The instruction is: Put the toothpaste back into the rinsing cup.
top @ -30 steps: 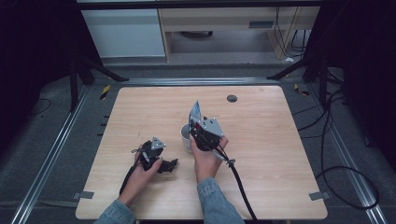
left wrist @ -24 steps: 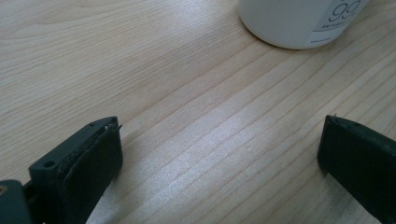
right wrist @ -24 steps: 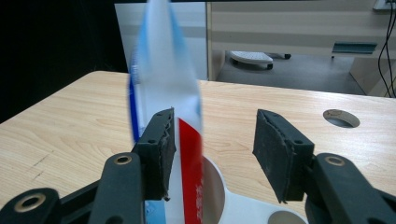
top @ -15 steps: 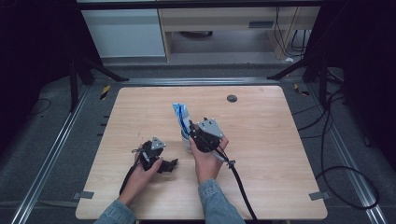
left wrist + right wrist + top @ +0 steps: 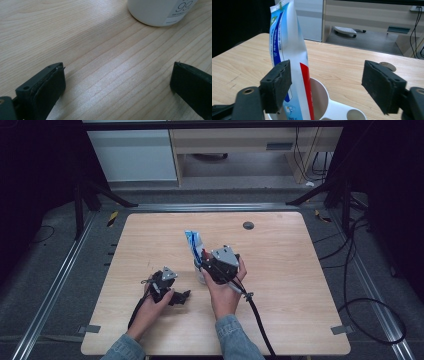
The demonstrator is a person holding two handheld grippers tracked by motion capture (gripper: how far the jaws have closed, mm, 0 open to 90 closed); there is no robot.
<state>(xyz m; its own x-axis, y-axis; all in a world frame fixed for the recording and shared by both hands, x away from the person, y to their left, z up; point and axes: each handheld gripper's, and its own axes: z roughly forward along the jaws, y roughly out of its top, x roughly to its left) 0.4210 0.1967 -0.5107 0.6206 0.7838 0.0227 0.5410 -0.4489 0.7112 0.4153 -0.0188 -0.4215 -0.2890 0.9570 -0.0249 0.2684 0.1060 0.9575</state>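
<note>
Toothpaste tube (image 5: 287, 50) upright in white cup (image 5: 322, 100) | both grippers' jaws spread, empty

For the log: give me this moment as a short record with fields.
surface: wooden table
cup: white cup, upright on the table
tube: toothpaste tube standing in the cup, leaning on its rim
right tool: open, jaws either side of the tube, not gripping
left tool: open, low over bare wood, cup base ahead
far item: small dark disc near the far edge
</note>
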